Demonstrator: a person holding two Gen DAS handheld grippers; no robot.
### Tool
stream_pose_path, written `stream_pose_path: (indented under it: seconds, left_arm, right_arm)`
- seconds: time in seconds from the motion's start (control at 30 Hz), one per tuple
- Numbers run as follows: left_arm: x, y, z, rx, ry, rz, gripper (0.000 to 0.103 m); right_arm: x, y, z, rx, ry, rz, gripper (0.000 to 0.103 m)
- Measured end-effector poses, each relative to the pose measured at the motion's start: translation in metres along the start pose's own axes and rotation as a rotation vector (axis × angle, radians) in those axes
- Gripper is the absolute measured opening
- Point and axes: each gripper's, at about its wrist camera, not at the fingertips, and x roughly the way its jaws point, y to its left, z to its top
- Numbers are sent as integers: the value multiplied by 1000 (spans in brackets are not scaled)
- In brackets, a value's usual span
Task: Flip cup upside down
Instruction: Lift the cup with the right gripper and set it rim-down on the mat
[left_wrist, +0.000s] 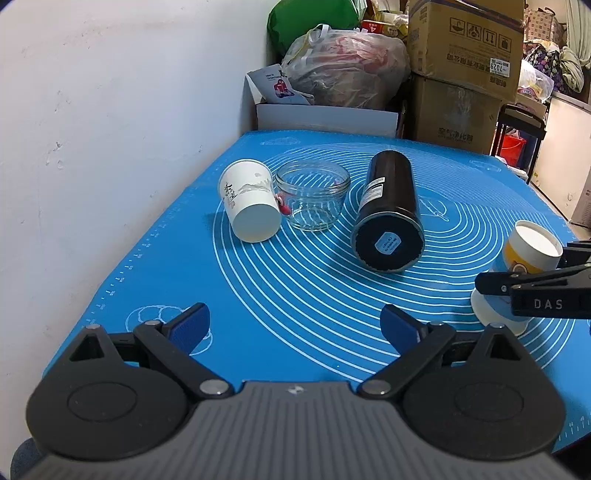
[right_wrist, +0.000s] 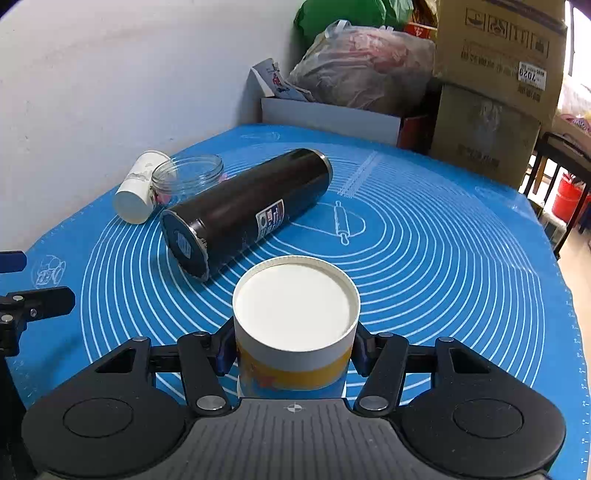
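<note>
A paper cup with a yellow band (right_wrist: 295, 325) stands upside down on the blue mat (right_wrist: 443, 258), its white base up. My right gripper (right_wrist: 293, 354) is shut on the cup's sides. In the left wrist view the same cup (left_wrist: 524, 258) shows at the right edge with the right gripper's fingers (left_wrist: 524, 286) across it. My left gripper (left_wrist: 295, 326) is open and empty, low over the mat's near part.
A white paper cup (left_wrist: 251, 203) lies on its side by the wall, against a clear glass jar (left_wrist: 312, 195). A black flask (left_wrist: 388, 210) lies on its side mid-mat. Cardboard boxes (left_wrist: 461, 66) and bags (left_wrist: 343, 66) stand behind the mat's far edge.
</note>
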Motion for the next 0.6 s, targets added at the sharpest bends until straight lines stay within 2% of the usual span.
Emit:
stream_pose_path:
  seconds: [0.07,0.1,0.17,0.2,0.23,0.43,0.6]
  left_arm:
    - [0,-1,1,0,0,-4,98]
    - [-1,-2,1,4,-1,-7,98]
    - [-2,-5,2,11,-5,-9,98]
    - [-2,-5,2,14,-6,-11,98]
    - [-3,-7,3,16,-7,-13,98]
    - [-16,-18,7,35,-35,-28,98]
    - [-30,-33,10,50,-59,-51,98]
  right_arm:
    - [-5,0,-1,3,-10,1,57]
    - [-6,-1,-1,7,-15,1,63]
    - [-8,-3,-3,11,-26,-4,66]
    - [-11,-4,-4,11,-38,-8,70]
    - [-15,-5,-5,10,-51,-5,79]
    - [-42,-6,-7,35,-128,15,102]
    - [-80,-9,-13,59,-173,-36,103]
